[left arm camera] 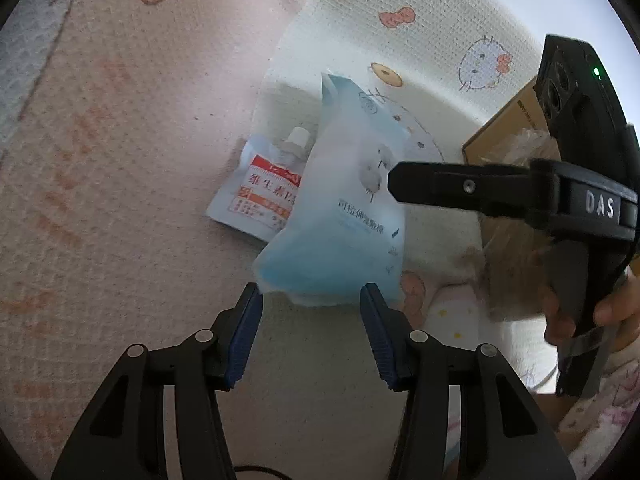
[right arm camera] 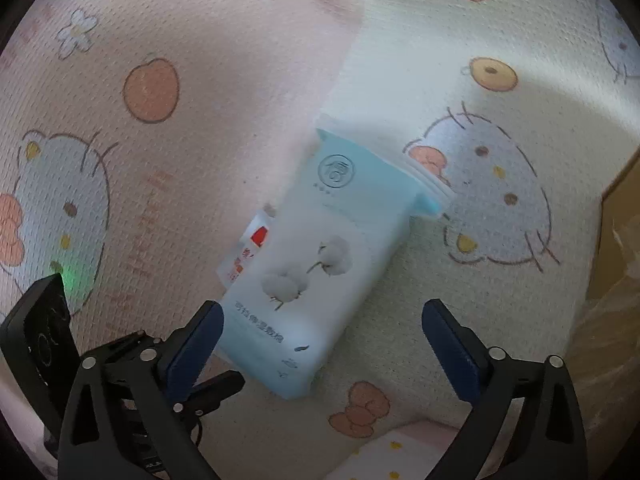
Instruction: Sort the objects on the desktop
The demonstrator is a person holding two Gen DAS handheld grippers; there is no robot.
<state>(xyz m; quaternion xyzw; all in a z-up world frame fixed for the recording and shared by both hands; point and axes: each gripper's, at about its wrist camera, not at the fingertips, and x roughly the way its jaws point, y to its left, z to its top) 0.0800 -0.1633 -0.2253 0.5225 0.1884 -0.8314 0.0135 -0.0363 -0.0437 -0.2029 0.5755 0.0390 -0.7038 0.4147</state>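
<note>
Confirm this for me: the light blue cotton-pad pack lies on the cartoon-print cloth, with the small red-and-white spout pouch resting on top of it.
One detail is wrong. The spout pouch is not on top; the light blue cotton-pad pack lies over its edge, partly covering it. The left wrist view shows this. Both do lie on the cartoon-print cloth.

Both hand-held grippers, left (left arm camera: 311, 300) and right (right arm camera: 322, 320), gape open.

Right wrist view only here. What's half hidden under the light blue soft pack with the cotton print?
Observer: A flat white plastic spout pouch with a red label and a white screw cap; the light blue pack lies over one side of it.
Operator: Left gripper holding anything?
Observer: No. The left gripper is open; the pack's near edge sits at its fingertips, unpinched.
</note>
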